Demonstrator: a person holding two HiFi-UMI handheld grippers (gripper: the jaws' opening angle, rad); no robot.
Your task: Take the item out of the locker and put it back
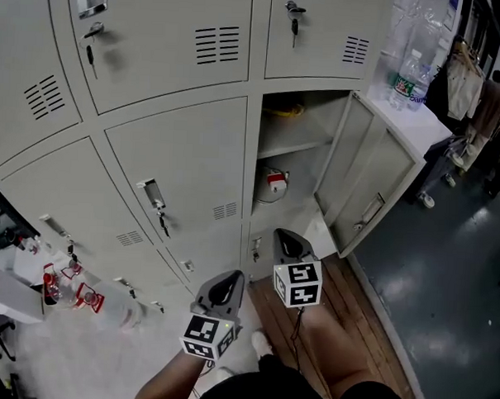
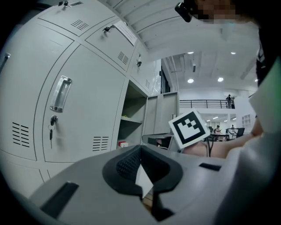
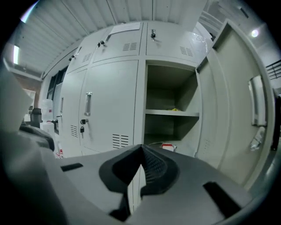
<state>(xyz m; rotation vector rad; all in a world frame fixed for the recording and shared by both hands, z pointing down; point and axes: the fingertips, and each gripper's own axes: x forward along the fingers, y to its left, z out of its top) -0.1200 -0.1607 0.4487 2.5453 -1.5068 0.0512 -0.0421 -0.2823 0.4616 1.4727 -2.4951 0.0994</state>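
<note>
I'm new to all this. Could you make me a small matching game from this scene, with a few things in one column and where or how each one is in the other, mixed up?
Things:
1. door
2. yellow item
3. red-and-white item
4. right gripper

Place or state:
A. under the shelf
B. jaws shut, nothing held
C. swung open
D. on top of the shelf

Pairs: 1-C, 2-D, 3-A, 4-B

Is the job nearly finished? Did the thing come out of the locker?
The locker door stands open. The red-and-white item lies inside, under the shelf. The left gripper and right gripper are shut, empty. Whether it already came out and went back, I cannot tell.
</note>
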